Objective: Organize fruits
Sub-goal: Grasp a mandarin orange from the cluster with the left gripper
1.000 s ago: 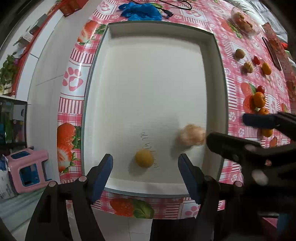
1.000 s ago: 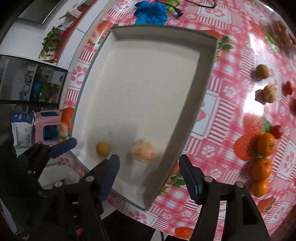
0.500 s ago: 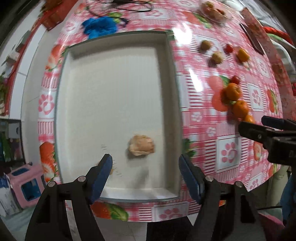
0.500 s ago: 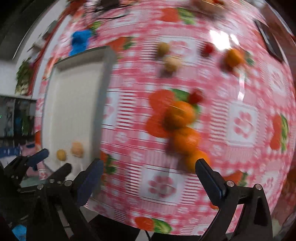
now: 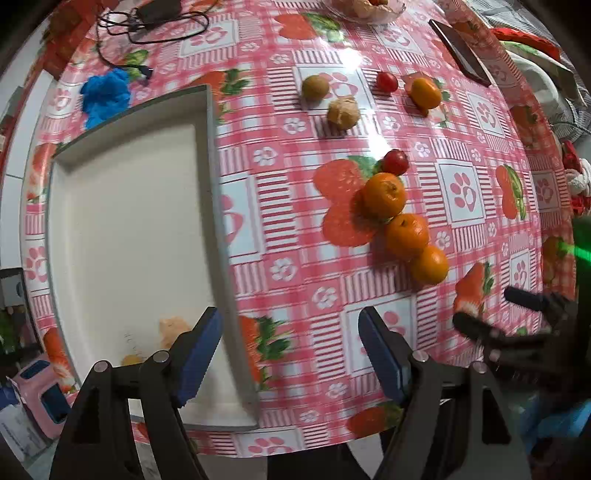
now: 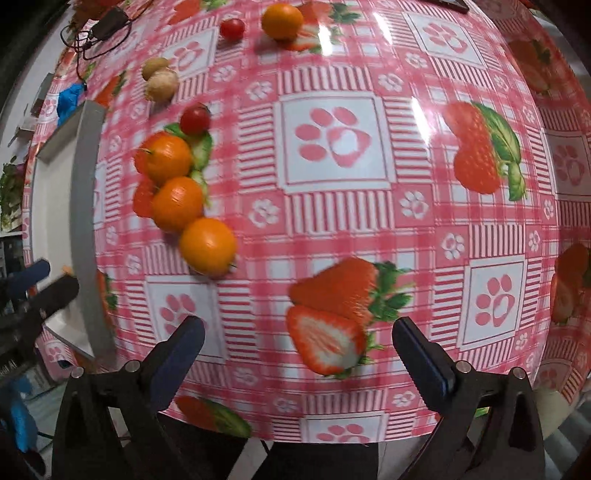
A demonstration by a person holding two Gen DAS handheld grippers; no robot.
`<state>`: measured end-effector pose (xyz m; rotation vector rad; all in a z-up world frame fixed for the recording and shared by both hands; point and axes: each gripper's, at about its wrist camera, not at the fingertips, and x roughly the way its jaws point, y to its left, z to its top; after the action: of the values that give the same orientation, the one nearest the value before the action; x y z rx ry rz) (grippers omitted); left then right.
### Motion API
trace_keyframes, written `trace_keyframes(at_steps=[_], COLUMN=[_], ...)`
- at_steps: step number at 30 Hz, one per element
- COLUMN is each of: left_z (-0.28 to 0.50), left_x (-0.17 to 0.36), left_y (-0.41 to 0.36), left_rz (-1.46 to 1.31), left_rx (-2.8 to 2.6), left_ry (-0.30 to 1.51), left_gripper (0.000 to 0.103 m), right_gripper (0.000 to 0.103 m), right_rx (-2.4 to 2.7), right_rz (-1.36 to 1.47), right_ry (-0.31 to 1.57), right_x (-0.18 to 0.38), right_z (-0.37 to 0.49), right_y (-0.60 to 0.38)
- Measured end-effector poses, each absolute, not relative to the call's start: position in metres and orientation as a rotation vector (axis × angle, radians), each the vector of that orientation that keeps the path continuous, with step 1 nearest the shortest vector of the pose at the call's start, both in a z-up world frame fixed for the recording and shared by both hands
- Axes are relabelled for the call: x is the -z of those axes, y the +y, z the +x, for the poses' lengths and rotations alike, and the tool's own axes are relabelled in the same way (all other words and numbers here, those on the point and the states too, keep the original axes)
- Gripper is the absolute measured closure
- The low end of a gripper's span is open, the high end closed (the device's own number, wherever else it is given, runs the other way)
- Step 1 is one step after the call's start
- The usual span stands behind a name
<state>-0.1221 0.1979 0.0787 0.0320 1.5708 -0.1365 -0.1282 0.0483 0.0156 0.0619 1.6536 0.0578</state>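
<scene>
A white tray (image 5: 122, 229) with a grey rim lies at the table's left; a pale peeled fruit (image 5: 173, 326) and a small yellow fruit (image 5: 131, 359) lie near its front edge. Three oranges (image 5: 404, 230) in a row and a cherry tomato (image 5: 395, 162) sit right of it; they show in the right wrist view too (image 6: 177, 203). Farther back lie a brown fruit (image 5: 315, 86), a walnut-like fruit (image 5: 343, 112), another tomato (image 5: 386, 81) and an orange (image 5: 426, 92). My left gripper (image 5: 290, 350) is open over the tray's right rim. My right gripper (image 6: 299, 354) is open above bare tablecloth.
The round table has a pink strawberry-print cloth (image 6: 369, 221). A blue cloth (image 5: 105, 94) and a black cable (image 5: 147, 22) lie at the back left, a dark phone (image 5: 460, 51) and a dish of food (image 5: 365, 9) at the back. A pink stool (image 5: 40, 387) stands on the floor.
Both grippers have swung right, away from the tray toward the oranges. The peeled fruit lies still in the tray after rolling a second ago. Both stay open.
</scene>
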Motion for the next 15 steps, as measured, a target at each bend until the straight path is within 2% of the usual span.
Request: trace_keyframes(at_steps=[15], left_z=[-0.043], left_x=[-0.052], left_y=[0.143], left_rz=[-0.070], left_rx=[0.153], left_ry=[1.626], left_gripper=[0.024], right_gripper=[0.001], right_rx=[-0.059], right_rz=[0.013], right_ry=[1.718], right_x=[0.005], right_z=[-0.161], right_y=[-0.016])
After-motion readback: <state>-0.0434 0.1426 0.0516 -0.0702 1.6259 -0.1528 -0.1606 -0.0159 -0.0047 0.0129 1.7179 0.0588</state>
